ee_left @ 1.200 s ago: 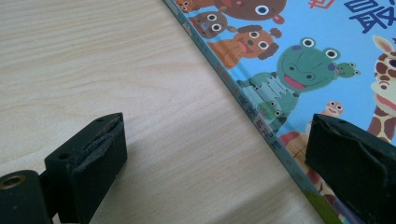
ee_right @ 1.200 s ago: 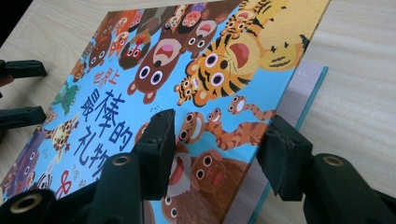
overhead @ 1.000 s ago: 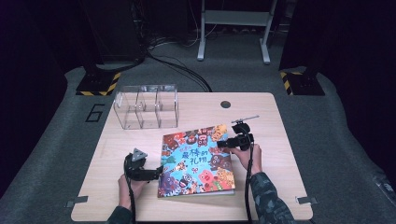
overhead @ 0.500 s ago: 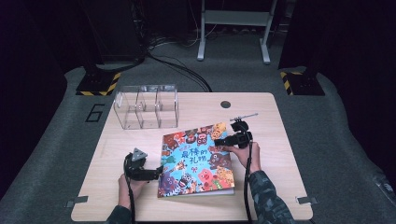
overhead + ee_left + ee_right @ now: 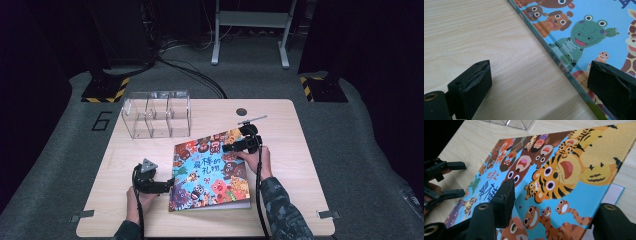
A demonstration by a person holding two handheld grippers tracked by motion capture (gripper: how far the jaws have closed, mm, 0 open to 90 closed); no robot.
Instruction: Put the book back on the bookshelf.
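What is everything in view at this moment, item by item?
picture book: one, bright blue cover with cartoon animals, near middle of the table, front cover lifted slightly at its right edge.
clear box: one, see-through with compartments, far left of the table.
table: one, light wood.
black stands with yellow-black stripes: two, on the grey floor behind.
cables: several, black, on the floor.
left gripper: one, black, jaws open at the book's spine edge.
right gripper: one, black, jaws just been opening, cover edge between them.

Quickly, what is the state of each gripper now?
Left gripper: open, straddling the book's spine edge.
Right gripper: jaws just opening, front cover between them, lifted.
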